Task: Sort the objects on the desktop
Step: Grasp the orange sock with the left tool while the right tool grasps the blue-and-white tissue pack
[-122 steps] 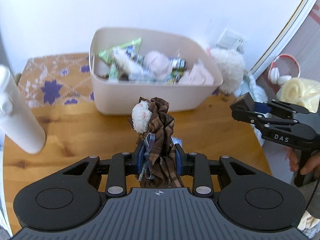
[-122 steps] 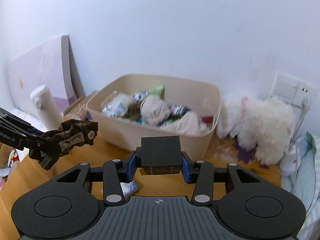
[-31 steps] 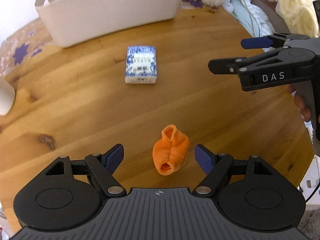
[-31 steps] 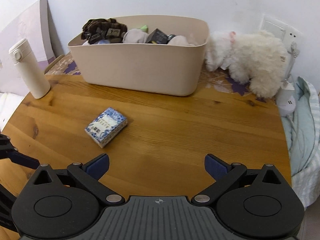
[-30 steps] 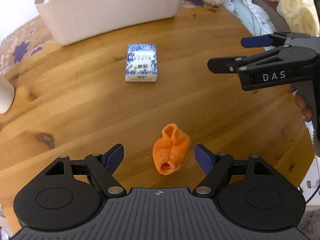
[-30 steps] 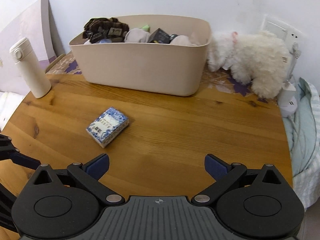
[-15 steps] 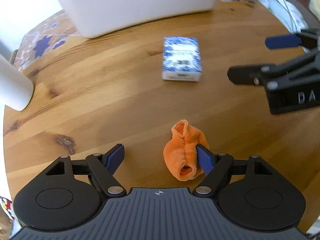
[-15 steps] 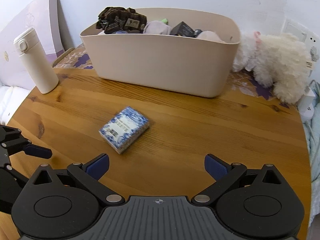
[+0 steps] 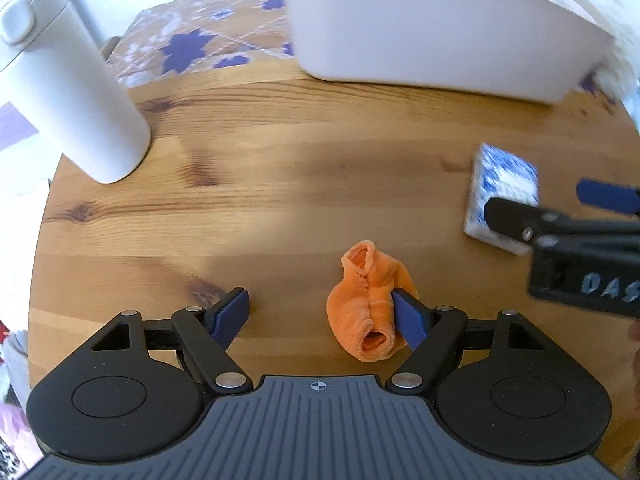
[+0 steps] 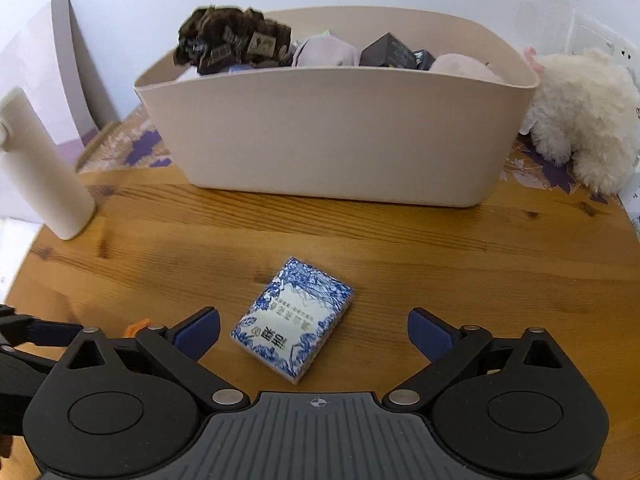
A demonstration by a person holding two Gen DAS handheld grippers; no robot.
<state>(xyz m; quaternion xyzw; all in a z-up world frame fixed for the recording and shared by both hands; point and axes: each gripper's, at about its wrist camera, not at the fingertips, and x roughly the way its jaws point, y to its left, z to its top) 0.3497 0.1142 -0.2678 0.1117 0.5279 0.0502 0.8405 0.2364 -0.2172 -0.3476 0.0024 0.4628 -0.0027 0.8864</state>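
Crumpled orange sock (image 9: 368,304) lies between the spread left jaws, touching the right-hand one. Blue-and-white patterned box (image 10: 293,323) lies flat, angled, between the wide right jaws.

Our left claw (image 9: 322,314) and right claw (image 10: 314,334) are matte black, with ribbed grey housings, round side discs, silver screws at the linkages and blue finger pads (image 9: 230,314). One side bears white "DAS" lettering.
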